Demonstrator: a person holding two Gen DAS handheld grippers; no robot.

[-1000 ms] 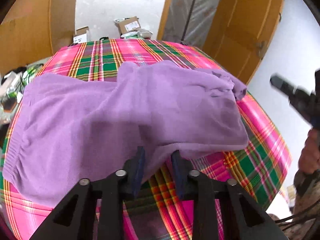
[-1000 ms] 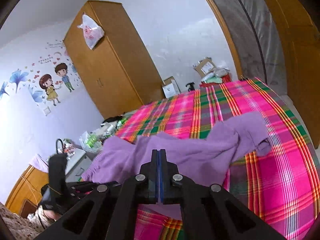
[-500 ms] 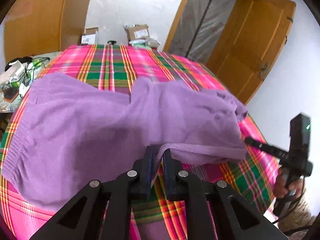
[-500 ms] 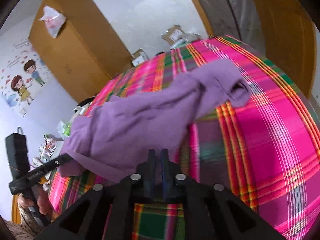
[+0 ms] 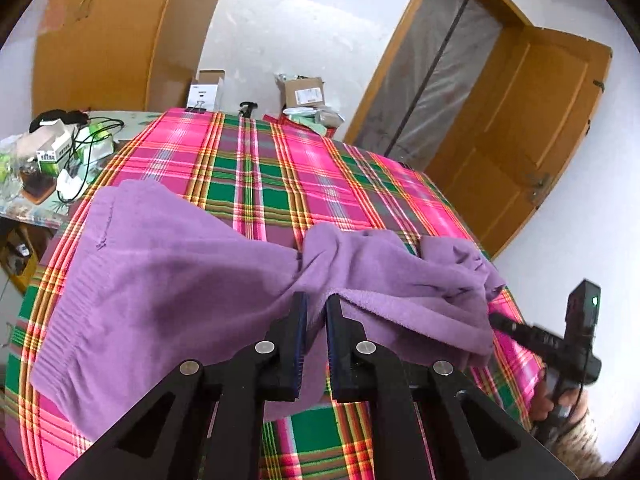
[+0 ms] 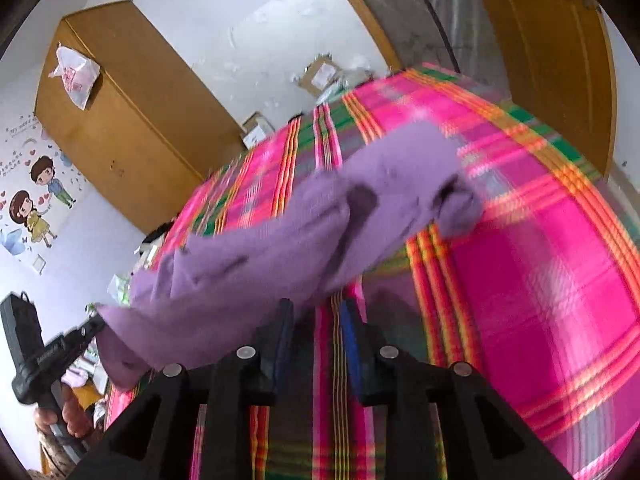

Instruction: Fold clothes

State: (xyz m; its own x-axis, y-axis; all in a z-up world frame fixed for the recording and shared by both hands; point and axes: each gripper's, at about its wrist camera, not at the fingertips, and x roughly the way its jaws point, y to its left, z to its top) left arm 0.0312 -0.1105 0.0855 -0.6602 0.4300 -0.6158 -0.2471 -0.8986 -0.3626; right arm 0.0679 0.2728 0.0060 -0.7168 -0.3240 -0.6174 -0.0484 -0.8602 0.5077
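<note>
Pinching a fold of the purple sweater point(image 5: 168, 280) near the bed's near edge, the left gripper point(image 5: 316, 312) has its jaws closed on cloth. The right gripper point(image 6: 316, 320) stands with jaws parted and nothing between them, just off the sweater's near hem. The garment lies rumpled across the plaid bedspread point(image 5: 280, 184), ribbed hem toward the left edge, one end bunched toward the right edge. Held at one point only, the knit could sag and drag into a twist, or slip free if the bite is shallow.
</note>
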